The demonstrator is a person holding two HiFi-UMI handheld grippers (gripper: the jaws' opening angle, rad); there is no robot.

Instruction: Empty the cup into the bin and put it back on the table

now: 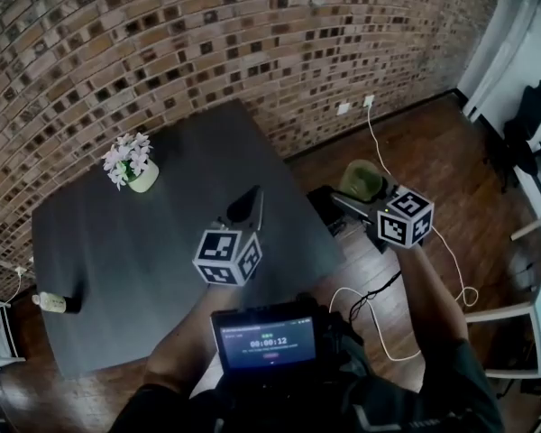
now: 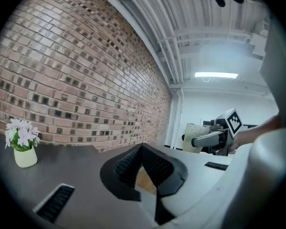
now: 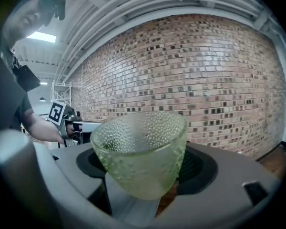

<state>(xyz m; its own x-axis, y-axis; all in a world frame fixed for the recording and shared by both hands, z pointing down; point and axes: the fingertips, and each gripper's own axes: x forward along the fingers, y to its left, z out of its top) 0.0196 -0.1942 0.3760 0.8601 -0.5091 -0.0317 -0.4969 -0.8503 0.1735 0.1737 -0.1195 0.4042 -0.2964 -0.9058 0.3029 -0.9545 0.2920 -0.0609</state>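
A pale green, bumpy glass cup [image 3: 140,149] sits upright between the jaws of my right gripper [image 3: 142,168], which is shut on it. In the head view the cup [image 1: 361,183] hangs off the right edge of the dark grey table [image 1: 117,242], above the wooden floor, with the right gripper [image 1: 356,197] behind it. I see nothing inside the cup. My left gripper [image 1: 248,204] hovers over the table's right part; its jaws [image 2: 142,149] meet at the tips with nothing between them. The left gripper view also catches the cup [image 2: 194,136] at the right.
A small pot of pale flowers [image 1: 137,165] stands at the table's back left, and a bottle [image 1: 56,303] lies near its left edge. A dark object [image 1: 323,204] sits on the floor under the cup. White cables [image 1: 451,269] trail over the floor; a white frame [image 1: 514,314] stands right.
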